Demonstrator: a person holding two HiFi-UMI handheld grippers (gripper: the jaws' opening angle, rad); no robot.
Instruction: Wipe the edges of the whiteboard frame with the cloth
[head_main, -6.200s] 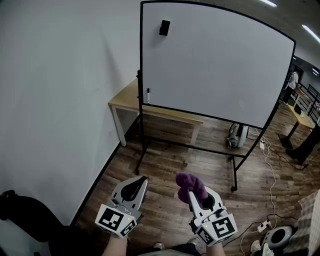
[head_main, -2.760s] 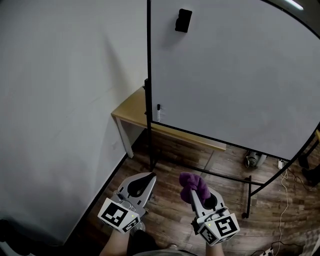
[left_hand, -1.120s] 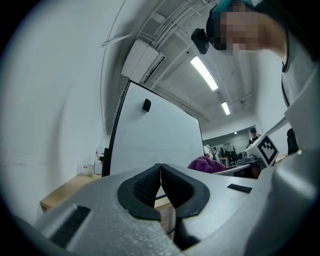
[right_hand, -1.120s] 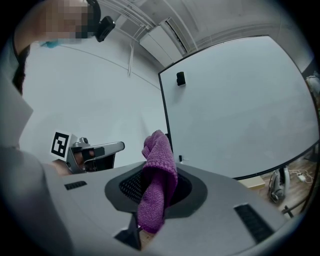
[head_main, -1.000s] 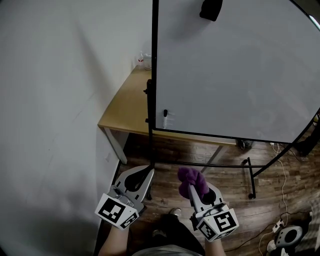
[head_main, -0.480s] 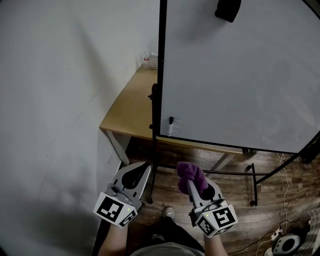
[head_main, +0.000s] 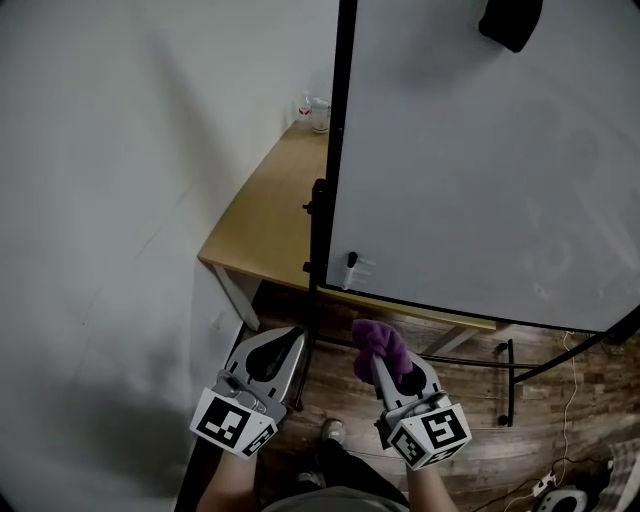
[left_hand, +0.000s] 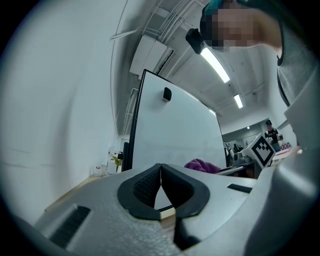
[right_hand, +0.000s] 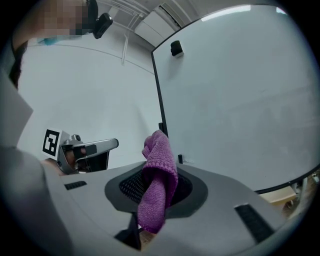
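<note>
Nearer than a moment ago, the person stands almost at the whiteboard's left side. The left gripper (head_main: 285, 340) hangs low, jaws pressed together on nothing, short of the table (head_main: 262, 215). Beyond it rises the black whiteboard frame (head_main: 336, 150), as yet untouched. The right gripper (head_main: 383, 362) is clamped on the purple cloth (head_main: 377, 342), which bunches above its jaws. To wipe well, press that bunched end flat against the upright and slide along it steadily, keeping the grip firm.
</note>
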